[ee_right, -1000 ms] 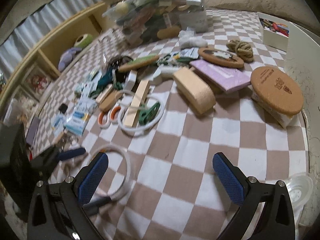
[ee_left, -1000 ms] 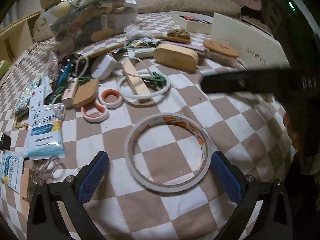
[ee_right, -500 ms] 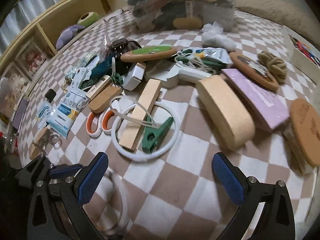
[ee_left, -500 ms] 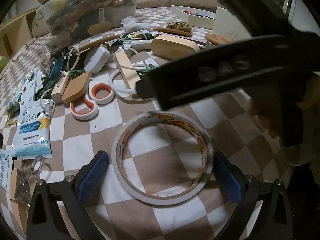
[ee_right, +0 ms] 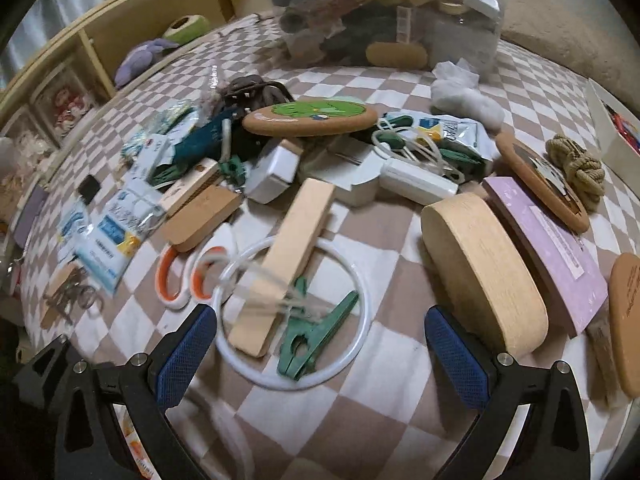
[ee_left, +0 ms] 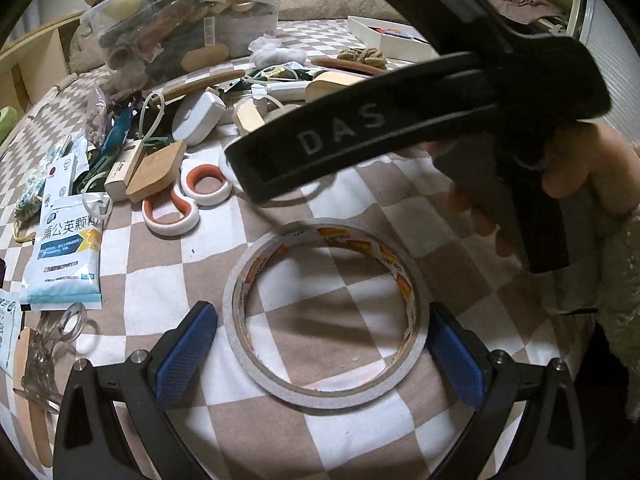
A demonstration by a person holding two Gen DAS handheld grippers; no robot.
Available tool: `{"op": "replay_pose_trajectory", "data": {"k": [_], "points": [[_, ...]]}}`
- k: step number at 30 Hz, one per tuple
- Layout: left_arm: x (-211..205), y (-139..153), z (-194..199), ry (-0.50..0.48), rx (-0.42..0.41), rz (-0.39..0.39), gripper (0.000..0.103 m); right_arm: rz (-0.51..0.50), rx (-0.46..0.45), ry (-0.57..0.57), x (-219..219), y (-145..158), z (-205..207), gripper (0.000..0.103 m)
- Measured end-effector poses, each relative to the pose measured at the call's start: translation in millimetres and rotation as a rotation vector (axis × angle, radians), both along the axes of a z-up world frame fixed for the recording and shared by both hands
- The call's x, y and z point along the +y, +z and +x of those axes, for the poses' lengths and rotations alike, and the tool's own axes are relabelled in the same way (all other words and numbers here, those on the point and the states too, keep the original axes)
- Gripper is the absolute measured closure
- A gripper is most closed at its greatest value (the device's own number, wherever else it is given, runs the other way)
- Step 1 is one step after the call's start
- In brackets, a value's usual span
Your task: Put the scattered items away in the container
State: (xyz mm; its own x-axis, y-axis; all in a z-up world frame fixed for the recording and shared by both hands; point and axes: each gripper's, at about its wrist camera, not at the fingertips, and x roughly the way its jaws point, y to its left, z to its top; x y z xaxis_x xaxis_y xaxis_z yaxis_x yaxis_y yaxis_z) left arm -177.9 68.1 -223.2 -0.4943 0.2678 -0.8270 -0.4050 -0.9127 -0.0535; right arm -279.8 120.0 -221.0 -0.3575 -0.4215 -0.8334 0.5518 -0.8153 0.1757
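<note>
The left claw (ee_left: 320, 344) is spread wide and holds nothing. The roll of tape (ee_left: 326, 316) lies flat on the checked cloth (ee_left: 360, 440) in the lower middle of the left wrist view, right between the two blue pads (ee_left: 186, 344). The right-hand pad looks to be touching or almost touching the roll's outer edge; the left-hand one stands just clear of it. Being a ring, the roll has no long axis to line up with, so what matters is that its widest span sits across the claw's opening, which appears only barely wider than the roll.

The right claw (ee_right: 320, 344) is also wide open and empty. In its own view the white ring (ee_right: 360, 336), with a wooden block (ee_right: 286, 264) and a green peg (ee_right: 316, 336) lying across it, sits in the lower middle between its pads.

The full clear container (ee_left: 180, 36) is at the upper left of the left wrist view, well apart from the tape. The left claw is clearly the nearer to the tape; closing on it looks like the coming move.
</note>
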Motion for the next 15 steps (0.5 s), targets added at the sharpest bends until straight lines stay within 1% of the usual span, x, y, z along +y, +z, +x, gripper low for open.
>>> {"op": "replay_pose_trajectory", "data": {"k": [3, 9, 15], "points": [[1.7, 0.0, 1.5, 0.012, 0.011, -0.005, 0.000, 0.010, 0.009, 0.026, -4.6, 0.5, 4.4, 0.000], [1.8, -1.1, -0.8, 0.039, 0.026, -0.004, 0.000, 0.100, 0.049, 0.056, -20.3, -8.7, 5.1, 0.000], [2.4, -1.2, -1.6, 0.035, 0.020, 0.004, 0.001, 0.088, 0.044, 0.013, -15.4, -8.6, 0.2, 0.000]]}}
